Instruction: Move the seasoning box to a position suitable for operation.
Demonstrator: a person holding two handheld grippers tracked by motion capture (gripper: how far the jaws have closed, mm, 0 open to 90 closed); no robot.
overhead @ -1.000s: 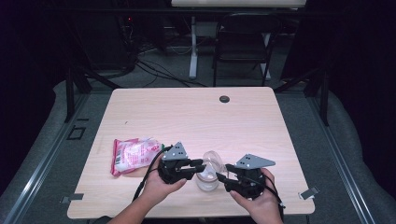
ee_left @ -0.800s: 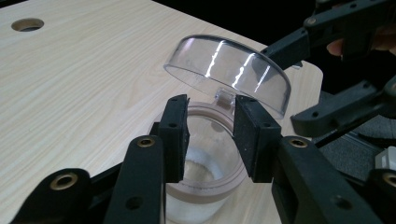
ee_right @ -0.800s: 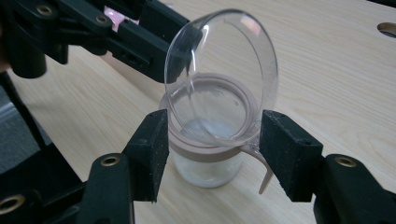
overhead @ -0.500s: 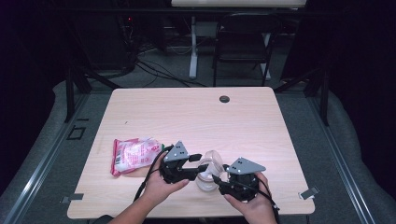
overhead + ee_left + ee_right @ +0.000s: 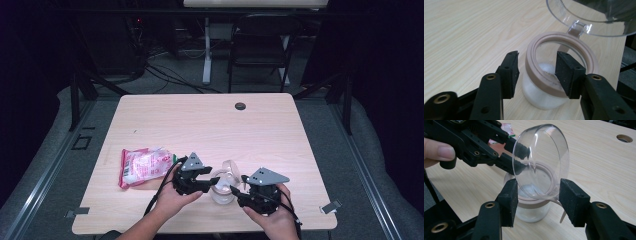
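Left gripper [image 5: 536, 70] stands half wide at the jar [image 5: 541, 100]. Its jaws have just been opening, with the jar's tan ring [image 5: 531, 65] between them and the near pad clear of the glass. The jar sits at the table's [image 5: 200, 125] near edge, and its hinged clear lid [image 5: 541, 157] is flipped up above it.

My right gripper [image 5: 539, 197] comes at the jar from the opposite side, jaws spread either side of the lid's lower edge. I cannot tell if its pads touch.

I judge the step is steadying the open jar, so I'd settle the left pads squarely on the ring and close gently, since glass slips and tips.

A pink packet [image 5: 142, 166] lies left of the jar, beyond my left hand. A round hole [image 5: 240, 106] sits well beyond the jar. The upright lid crowds both grippers.
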